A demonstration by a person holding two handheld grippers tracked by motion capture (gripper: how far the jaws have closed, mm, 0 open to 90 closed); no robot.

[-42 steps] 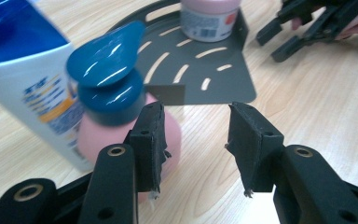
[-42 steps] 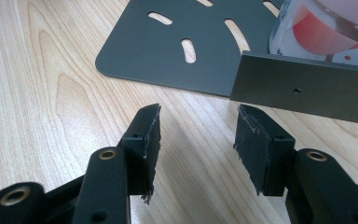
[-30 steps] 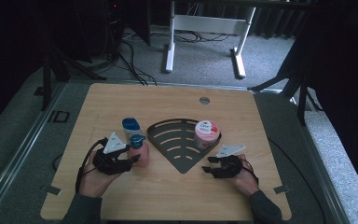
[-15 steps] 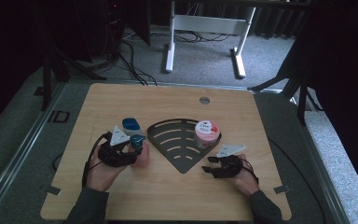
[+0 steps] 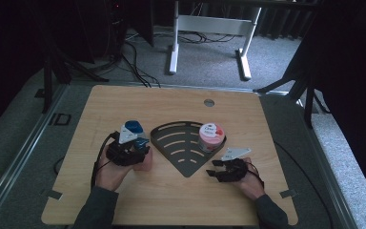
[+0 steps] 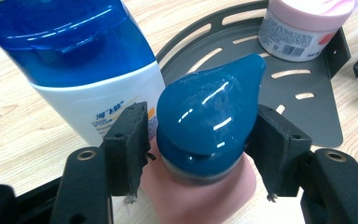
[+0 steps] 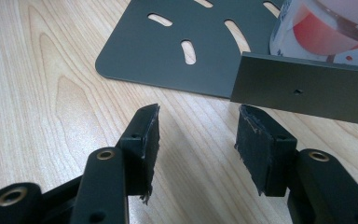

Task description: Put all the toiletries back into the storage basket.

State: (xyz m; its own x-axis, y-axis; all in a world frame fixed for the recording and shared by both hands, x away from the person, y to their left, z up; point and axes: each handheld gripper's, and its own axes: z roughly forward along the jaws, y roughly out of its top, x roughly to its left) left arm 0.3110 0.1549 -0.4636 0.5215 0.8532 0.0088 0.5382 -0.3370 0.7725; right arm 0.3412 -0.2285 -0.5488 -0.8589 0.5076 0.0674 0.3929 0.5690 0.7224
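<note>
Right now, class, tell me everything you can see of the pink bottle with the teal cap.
The pink bottle has a matte, soft-looking pink body and a glossy teal teardrop-shaped cap, closed. It stands upright on the wooden table, beside the white bottle with a blue cap, left of the dark slotted tray. The left gripper brackets its cap, jaws beside it; contact is unclear.

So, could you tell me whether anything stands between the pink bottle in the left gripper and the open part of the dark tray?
Nothing visible does. The pink bottle sits beside the tray's slotted floor; the white bottle stands on its other side.
</note>
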